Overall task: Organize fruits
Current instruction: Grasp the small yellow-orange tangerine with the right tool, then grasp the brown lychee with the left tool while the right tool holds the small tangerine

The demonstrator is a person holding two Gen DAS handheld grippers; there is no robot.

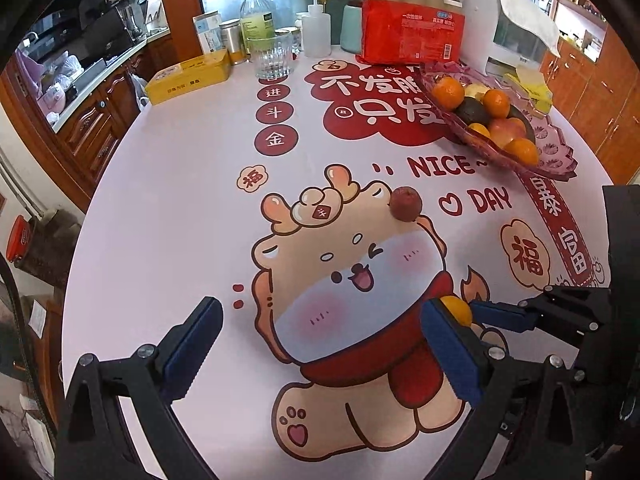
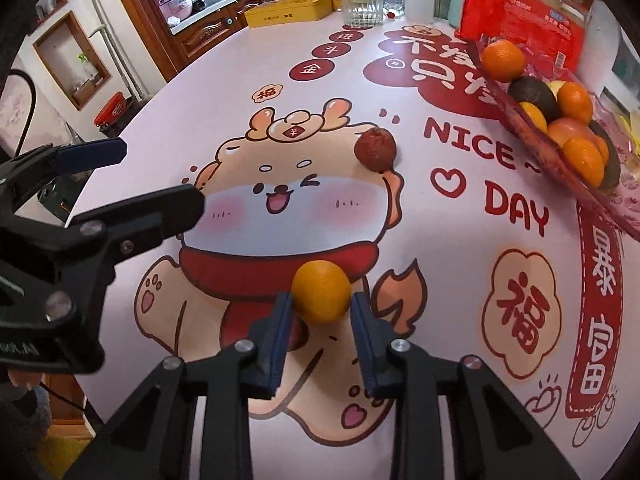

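A small orange rests on the printed tablecloth with my right gripper shut on it, a blue pad touching each side. In the left wrist view the orange peeks out behind my left gripper's right finger. My left gripper is open wide over the cartoon print, holding nothing. A dark red wrinkled fruit lies loose farther back. The pink glass fruit tray at the right holds several oranges, avocados and an apple.
At the back of the table stand a glass tumbler, a yellow tin, a bottle, a red pack of cups and a white appliance. Wooden cabinets lie beyond the left edge.
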